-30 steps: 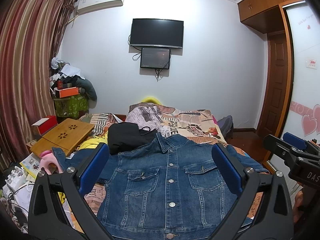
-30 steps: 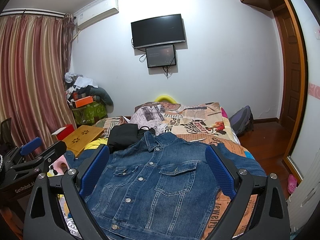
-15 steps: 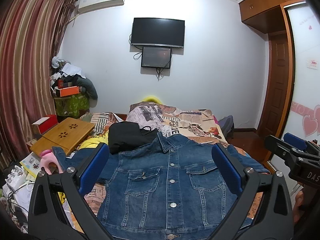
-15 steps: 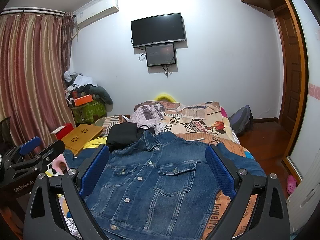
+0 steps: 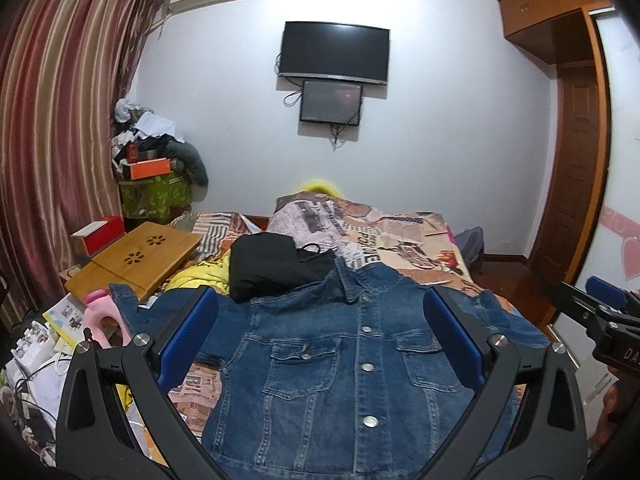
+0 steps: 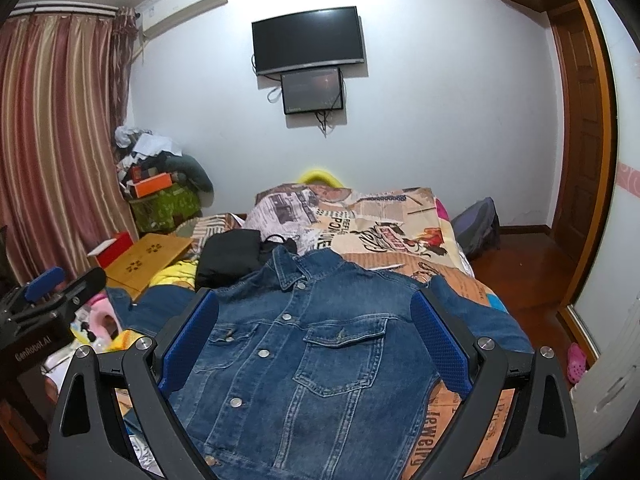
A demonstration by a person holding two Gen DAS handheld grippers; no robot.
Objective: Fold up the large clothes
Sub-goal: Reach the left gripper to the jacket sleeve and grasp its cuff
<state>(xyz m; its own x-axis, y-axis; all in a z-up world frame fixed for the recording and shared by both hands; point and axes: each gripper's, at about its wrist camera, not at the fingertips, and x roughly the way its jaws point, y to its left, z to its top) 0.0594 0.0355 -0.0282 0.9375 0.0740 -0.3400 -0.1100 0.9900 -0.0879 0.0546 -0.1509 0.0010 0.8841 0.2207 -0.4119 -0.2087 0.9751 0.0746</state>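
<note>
Denim jacket (image 5: 340, 368) is lying buttoned, face up on the bed (image 5: 404, 240); you are holding the left hand-held gripper (image 5: 320, 344) and right hand-held gripper (image 6: 316, 344) above it, jaws apart.

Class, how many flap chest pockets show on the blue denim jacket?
2. On the blue denim jacket, one flap pocket lies left of the button row, the other right of it. Lower ones may be hidden.

My left gripper (image 6: 60, 300), seen from my right camera, carries "GenRobot.AI" in white on its black body. My right gripper (image 5: 600, 312) shows only "DA" at the left camera's edge. The bedspread (image 6: 400, 220) is printed with newspaper lettering, of which I read "Jewelry" near its front corner.
</note>
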